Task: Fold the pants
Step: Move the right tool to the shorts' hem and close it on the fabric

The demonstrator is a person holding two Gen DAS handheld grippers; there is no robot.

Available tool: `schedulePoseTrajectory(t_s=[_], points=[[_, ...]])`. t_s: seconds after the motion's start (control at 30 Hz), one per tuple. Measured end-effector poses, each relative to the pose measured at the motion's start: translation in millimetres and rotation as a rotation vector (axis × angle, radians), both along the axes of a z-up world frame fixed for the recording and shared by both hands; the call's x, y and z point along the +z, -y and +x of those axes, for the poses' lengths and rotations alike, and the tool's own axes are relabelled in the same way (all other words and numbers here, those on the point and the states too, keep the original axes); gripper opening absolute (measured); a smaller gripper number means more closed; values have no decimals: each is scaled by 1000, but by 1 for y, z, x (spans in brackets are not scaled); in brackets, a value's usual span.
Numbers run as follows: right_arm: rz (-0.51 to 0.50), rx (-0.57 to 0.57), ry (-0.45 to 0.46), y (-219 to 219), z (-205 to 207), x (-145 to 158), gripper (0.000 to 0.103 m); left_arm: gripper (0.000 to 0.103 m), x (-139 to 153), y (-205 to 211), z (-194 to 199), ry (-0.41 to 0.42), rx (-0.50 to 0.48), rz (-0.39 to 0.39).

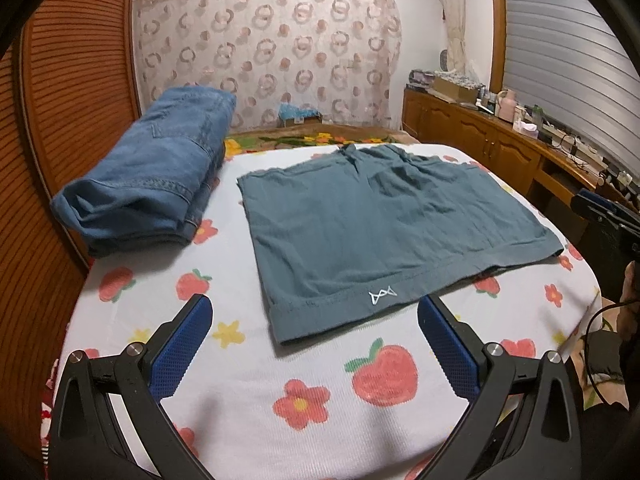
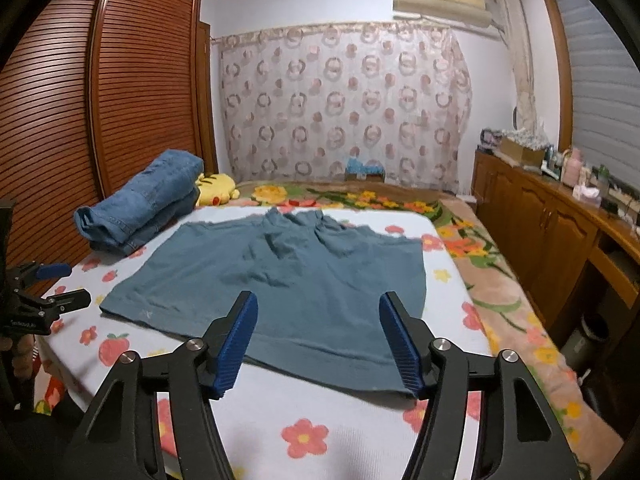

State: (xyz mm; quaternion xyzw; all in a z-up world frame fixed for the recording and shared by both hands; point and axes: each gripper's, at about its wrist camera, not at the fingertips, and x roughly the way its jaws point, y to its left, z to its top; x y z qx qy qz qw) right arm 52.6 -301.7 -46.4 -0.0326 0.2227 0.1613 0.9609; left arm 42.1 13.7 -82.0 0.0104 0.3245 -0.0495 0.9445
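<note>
Teal pants (image 1: 380, 232) lie flat on a white cloth printed with strawberries and flowers (image 1: 248, 392); the hem with a small white logo (image 1: 382, 295) faces me. My left gripper (image 1: 315, 304) hovers open just before that near hem, nothing between its blue pads (image 1: 180, 356). In the right wrist view, the pants (image 2: 280, 276) spread out ahead. My right gripper (image 2: 318, 300) stands open above their near right part, its pads (image 2: 236, 344) clear of the fabric. The left gripper (image 2: 48, 280) shows at the left edge of that view.
Folded blue jeans (image 1: 152, 176) are stacked at the back left of the cloth, beside a slatted wooden wardrobe (image 2: 80, 100). A yellow plush toy (image 2: 216, 190) lies behind them. A cluttered wooden cabinet (image 2: 540, 216) lines the right wall. A floral blanket (image 2: 500, 280) borders the cloth.
</note>
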Motion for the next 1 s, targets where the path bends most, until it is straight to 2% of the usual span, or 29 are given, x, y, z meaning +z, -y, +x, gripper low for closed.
schedulePoseTrajectory(t_s=[0.23, 0.43, 0.67, 0.9, 1.0], points=[[-1, -27, -65, 6, 10, 3, 65, 97, -12, -13, 7, -37, -2, -16], [-20, -58, -102, 3, 16, 7, 65, 82, -21, -26, 13, -61, 2, -45], [-27, -89, -143, -2, 19, 12, 65, 57, -31, -28, 24, -103, -16, -64], [-18, -107, -161, -3, 16, 15, 65, 47, -41, -29, 29, -147, -29, -91], [-7, -110, -174, -3, 20, 15, 65, 44, -41, -28, 28, -140, -28, -88]])
